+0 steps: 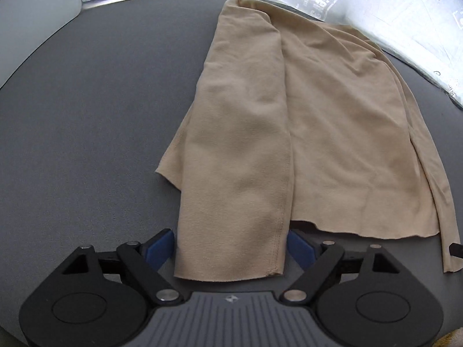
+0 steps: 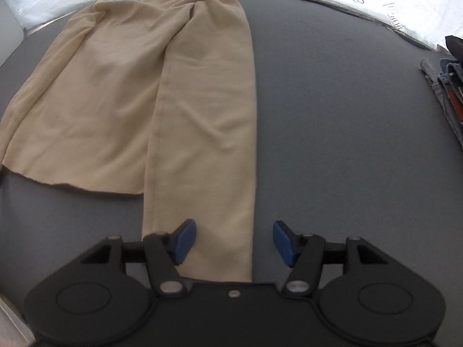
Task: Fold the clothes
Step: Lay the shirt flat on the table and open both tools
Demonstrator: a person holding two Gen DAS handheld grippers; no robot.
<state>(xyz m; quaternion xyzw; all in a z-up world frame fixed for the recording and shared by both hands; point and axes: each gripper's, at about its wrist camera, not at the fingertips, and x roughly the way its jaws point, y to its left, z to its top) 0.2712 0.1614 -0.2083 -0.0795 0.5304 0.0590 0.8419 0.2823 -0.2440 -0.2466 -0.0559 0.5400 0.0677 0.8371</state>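
In the left wrist view, one beige garment [image 1: 289, 133] is seen spread on a grey table [image 1: 86, 115], with a single folded-over strip laid along its left side. The long axis of that strip runs from the far table edge toward the camera, and its hemmed end lies between the two blue pads [image 1: 160, 248] of the left gripper [image 1: 230, 250]. The jaws are held wide apart, one on each side of the strip, and nothing is clamped; the gripper is held low and level over the near table edge. A white printed sheet [image 1: 376, 8] is seen beyond the table. In the right wrist view, the same single garment [image 2: 130, 92] is seen lying left of centre, with one long folded strip running from the far edge straight toward the camera. The right gripper [image 2: 234, 241] is held low and level with its jaws wide apart; the left pad [image 2: 183, 241] sits over the strip's near end and the other over bare table [image 2: 332, 115], gripping nothing. One pile of denim clothing [image 2: 445, 86] is seen at the right table edge.
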